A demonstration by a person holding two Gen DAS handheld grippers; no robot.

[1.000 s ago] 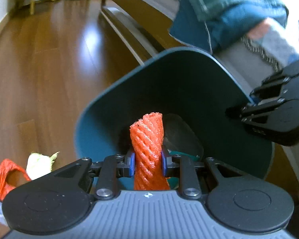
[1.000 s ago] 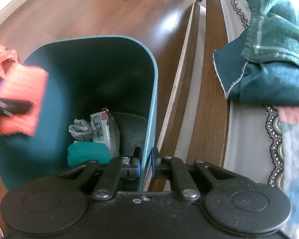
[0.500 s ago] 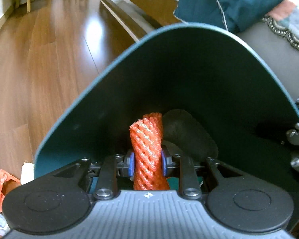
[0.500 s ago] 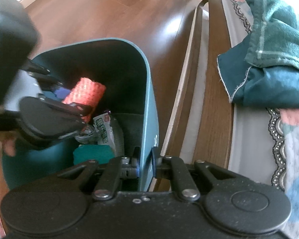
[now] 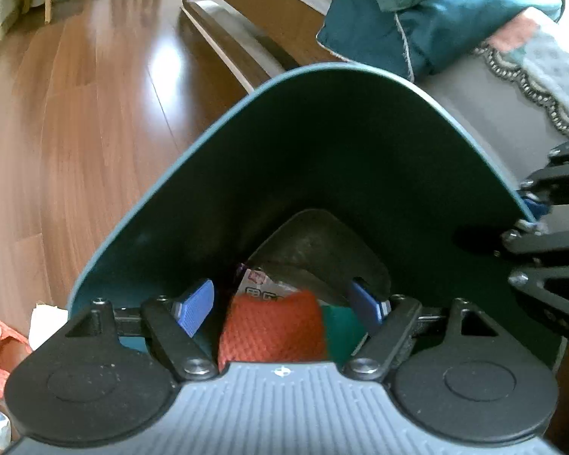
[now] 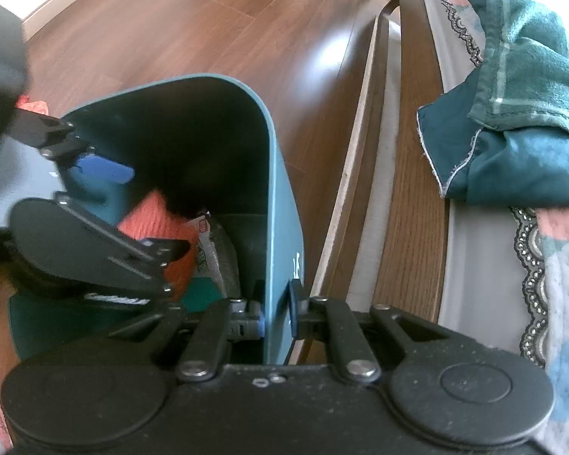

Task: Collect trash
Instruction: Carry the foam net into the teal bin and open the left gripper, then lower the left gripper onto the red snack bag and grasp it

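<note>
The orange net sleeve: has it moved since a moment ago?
Yes. The orange net sleeve stood pinched upright between the left tongs; these are now opening, and it has dropped lower against the bin wall, toward the wrappers.

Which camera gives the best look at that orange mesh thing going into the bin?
The left wrist view: the orange mesh sits centred, sharp, between the opening pads of the left gripper, free of them, inside the bin. The right wrist view shows it only partly, behind the left gripper's finger.
</note>
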